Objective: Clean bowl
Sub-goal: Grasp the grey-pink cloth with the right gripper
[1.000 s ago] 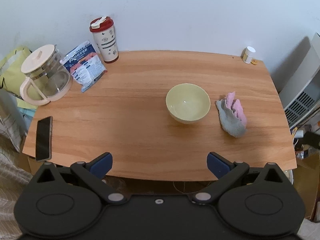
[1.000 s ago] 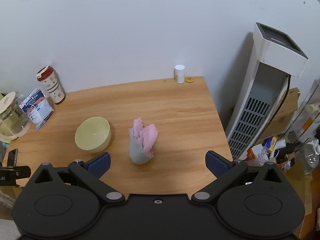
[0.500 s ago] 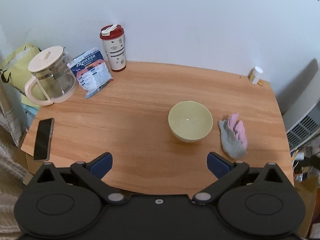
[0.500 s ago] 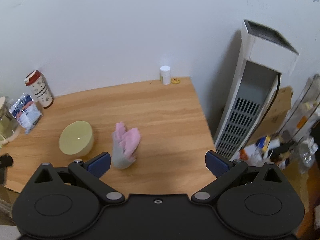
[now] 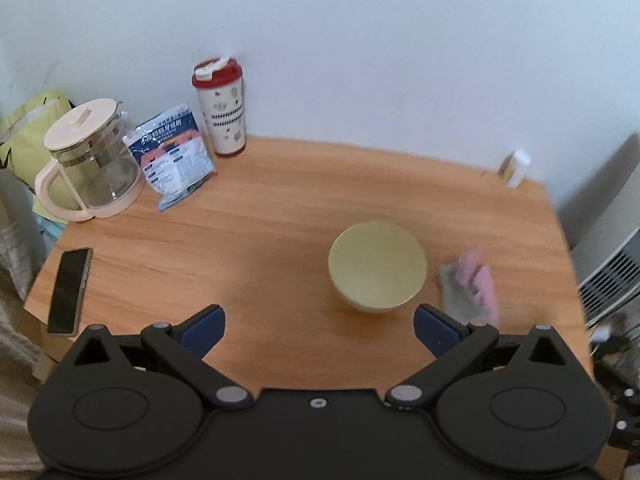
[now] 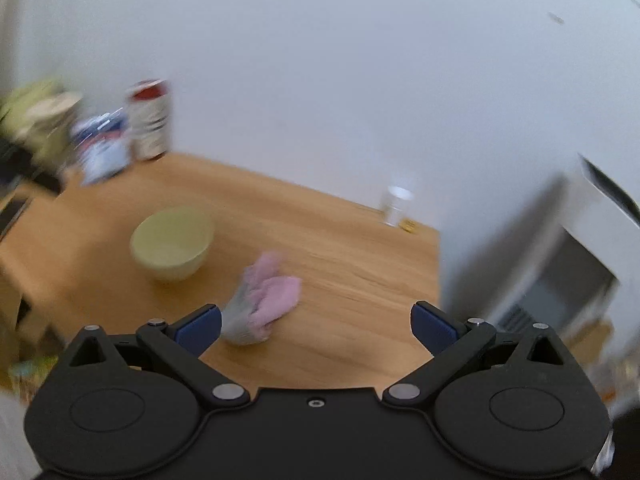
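Observation:
A pale green bowl [image 5: 377, 266] stands upright on the wooden table [image 5: 248, 240], right of centre; it also shows in the right wrist view [image 6: 172, 242]. A crumpled pink and grey cloth [image 5: 470, 288] lies just right of it, and shows near the left finger in the right wrist view [image 6: 264, 300]. My left gripper [image 5: 318, 326] is open and empty above the table's front edge, short of the bowl. My right gripper [image 6: 316, 324] is open and empty, with the cloth just ahead. The right wrist view is blurred.
At the back left stand a glass kettle [image 5: 90, 164], a blue packet [image 5: 174, 154] and a red-lidded tumbler [image 5: 220, 108]. A phone [image 5: 70, 290] lies at the left edge. A small white bottle [image 5: 516, 168] is at the back right. A white heater [image 6: 532, 248] stands right of the table.
Both grippers moved forward and lower toward the table. The right view swung left, so the bowl and cloth sit closer. Nothing was grasped.

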A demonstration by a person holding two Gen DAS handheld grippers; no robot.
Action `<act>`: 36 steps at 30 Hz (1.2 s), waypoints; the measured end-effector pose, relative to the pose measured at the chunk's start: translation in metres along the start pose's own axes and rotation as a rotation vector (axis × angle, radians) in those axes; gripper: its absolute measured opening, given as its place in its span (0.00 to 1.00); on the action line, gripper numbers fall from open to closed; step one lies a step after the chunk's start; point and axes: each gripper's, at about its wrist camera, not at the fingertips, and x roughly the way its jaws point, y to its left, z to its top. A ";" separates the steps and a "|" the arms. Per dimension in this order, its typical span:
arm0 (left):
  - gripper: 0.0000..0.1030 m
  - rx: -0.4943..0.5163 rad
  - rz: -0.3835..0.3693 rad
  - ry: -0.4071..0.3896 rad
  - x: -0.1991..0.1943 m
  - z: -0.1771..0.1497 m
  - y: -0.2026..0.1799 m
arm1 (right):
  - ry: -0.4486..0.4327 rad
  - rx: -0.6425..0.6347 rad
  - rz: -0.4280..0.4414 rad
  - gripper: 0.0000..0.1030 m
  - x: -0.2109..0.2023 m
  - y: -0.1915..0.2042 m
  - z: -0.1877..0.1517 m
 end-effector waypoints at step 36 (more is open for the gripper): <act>0.73 0.294 -0.303 0.077 0.173 0.043 0.015 | 0.367 0.106 0.078 0.53 0.210 0.041 0.020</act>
